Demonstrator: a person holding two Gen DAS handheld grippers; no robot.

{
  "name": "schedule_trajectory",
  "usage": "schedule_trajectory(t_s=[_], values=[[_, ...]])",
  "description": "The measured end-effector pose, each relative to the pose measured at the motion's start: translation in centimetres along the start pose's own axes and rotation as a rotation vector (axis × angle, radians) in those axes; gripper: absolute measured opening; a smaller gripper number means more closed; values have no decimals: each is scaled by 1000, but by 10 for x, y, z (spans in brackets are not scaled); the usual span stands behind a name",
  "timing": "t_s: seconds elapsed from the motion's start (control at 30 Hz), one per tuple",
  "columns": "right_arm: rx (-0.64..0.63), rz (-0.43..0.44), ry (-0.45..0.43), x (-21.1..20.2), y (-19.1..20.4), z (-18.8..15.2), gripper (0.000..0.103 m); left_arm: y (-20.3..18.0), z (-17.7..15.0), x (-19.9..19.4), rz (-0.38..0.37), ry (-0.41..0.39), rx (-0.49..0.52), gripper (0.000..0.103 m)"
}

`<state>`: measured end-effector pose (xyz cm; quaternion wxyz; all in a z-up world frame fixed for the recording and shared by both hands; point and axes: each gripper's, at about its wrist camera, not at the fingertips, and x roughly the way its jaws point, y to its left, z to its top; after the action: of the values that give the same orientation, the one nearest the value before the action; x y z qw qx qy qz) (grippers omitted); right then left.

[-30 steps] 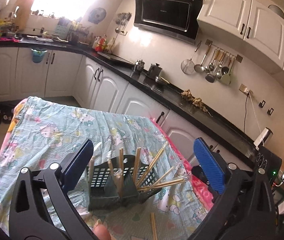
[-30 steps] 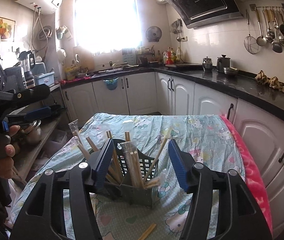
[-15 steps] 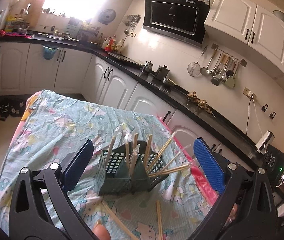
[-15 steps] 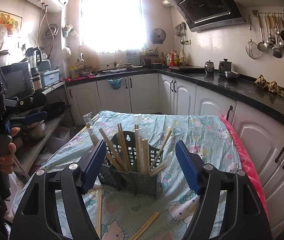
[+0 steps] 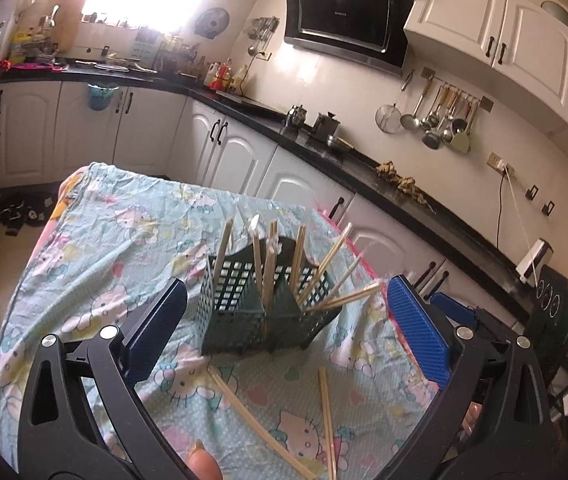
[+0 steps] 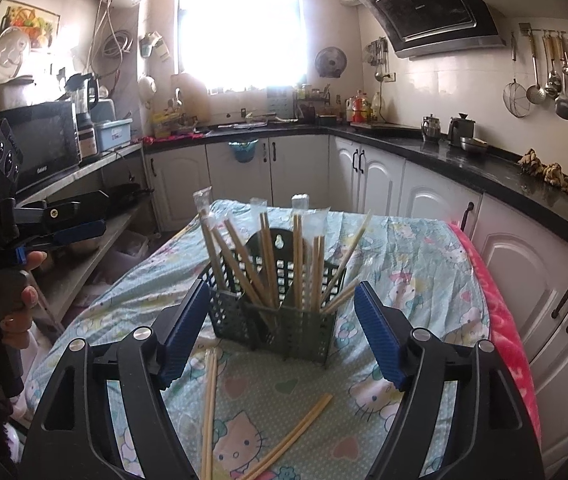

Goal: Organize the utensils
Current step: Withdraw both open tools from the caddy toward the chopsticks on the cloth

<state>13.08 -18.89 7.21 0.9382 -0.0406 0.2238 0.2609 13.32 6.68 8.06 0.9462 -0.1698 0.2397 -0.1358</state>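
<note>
We see a dark green perforated plastic caddy [image 6: 272,316] standing on the counter [image 6: 412,248], which is draped in a pale blue cartoon-cat cloth [image 6: 388,264]. Its compartments hold many slim wooden chopsticks [image 6: 268,260], standing or leaning outward, several with clear plastic sleeves on their upper ends. Which compartment each pair sits in we cannot tell.

Our right hand-held gripper [image 6: 282,334] stands wide, its ribbed blue pads either side of the caddy's front with clear gaps; its jaws have just been opening and nothing is pressed between them. Loose chopsticks [image 6: 209,404] lie flat on the cloth just in front of the caddy, below this gripper, with another pair [image 6: 296,436] angled to their right.

Our left hand-held gripper [image 5: 284,332] is also spread wide and holds nothing; the caddy [image 5: 244,312] appears between its blue pads, apart from both. In the right wrist view, it [image 6: 84,220] hangs off the counter's left side, gripped by a hand [image 6: 16,308].
</note>
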Motion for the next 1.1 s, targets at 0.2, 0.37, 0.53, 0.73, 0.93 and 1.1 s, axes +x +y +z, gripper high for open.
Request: schedule_trajectory(t_s=[0.2,0.37,0.53,0.73,0.93,1.1], values=[[-10,11,32,3,3,-14,72,-2,-17,4,14,29,14,92],[-15,13,63,7,4,-26,72,-2,-30,9,44,49,29,92],[-27,-3,76,10,5,-34,72,-1,-41,14,62,73,30,92],[-38,-9,97,15,6,-43,72,-1,-54,23,79,102,35,92],[-28,-8,126,24,1,-51,72,1,-65,36,97,140,40,92],[-15,-12,155,34,-8,-59,72,4,-76,48,115,176,41,92]])
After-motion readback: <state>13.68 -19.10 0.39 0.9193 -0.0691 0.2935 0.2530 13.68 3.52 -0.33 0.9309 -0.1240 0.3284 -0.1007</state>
